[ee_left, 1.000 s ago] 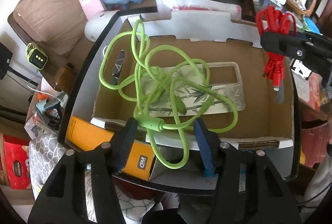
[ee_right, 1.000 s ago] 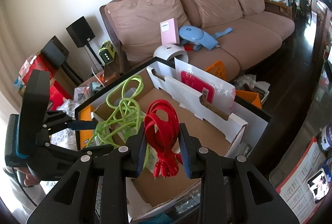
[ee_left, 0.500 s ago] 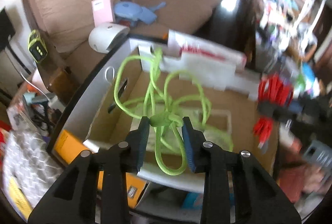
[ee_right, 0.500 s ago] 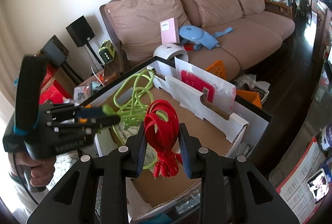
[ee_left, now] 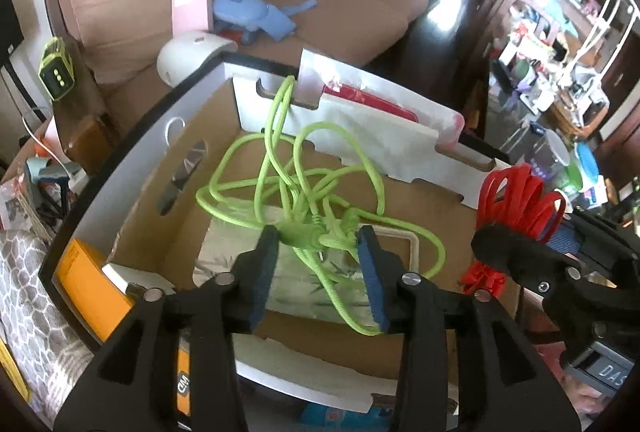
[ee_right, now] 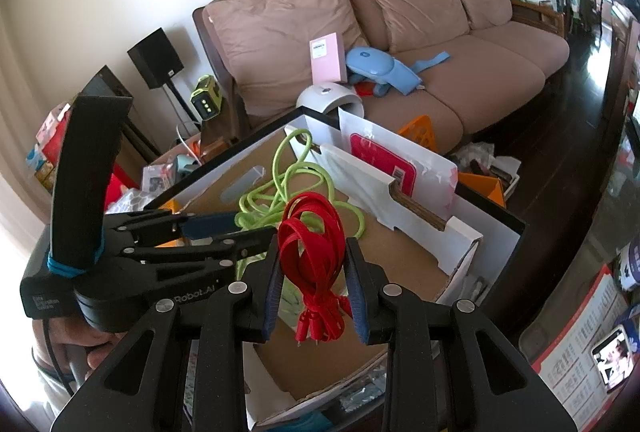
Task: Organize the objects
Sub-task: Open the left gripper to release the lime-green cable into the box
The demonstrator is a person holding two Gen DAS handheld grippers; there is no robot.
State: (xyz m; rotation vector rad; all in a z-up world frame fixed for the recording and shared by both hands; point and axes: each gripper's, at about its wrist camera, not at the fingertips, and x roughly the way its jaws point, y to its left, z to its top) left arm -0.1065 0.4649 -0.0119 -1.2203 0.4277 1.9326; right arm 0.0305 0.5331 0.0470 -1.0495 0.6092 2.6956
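The left gripper [ee_left: 318,238] hangs over the open cardboard box [ee_left: 168,192], and its jaws are opening with a knot of the green cable [ee_left: 304,188] between them. The knot lies against the left pad, while the right pad seems to meet only a loose strand, so whether anything is truly pinched cannot be told. The rest of that cable spreads in tangled loops across the box floor, over a clear phone case [ee_left: 296,284] with a leaf print, and one long loop climbs up and hooks over the notch in the white divider [ee_left: 360,136] at the far side. The right gripper [ee_right: 313,282] stands at a narrow setting with its blue pads [ee_right: 273,282] closed on a red cable [ee_right: 314,252], a flat bundle that stands up in loops above the pads while its plug ends dangle below, over the box floor near the front wall. In the right wrist view the left gripper reaches in from the left, a hand [ee_right: 80,342] around its grip. Behind the divider a white bag [ee_right: 400,168] with a red card stands upright. A brown sofa [ee_right: 460,44] fills the background.
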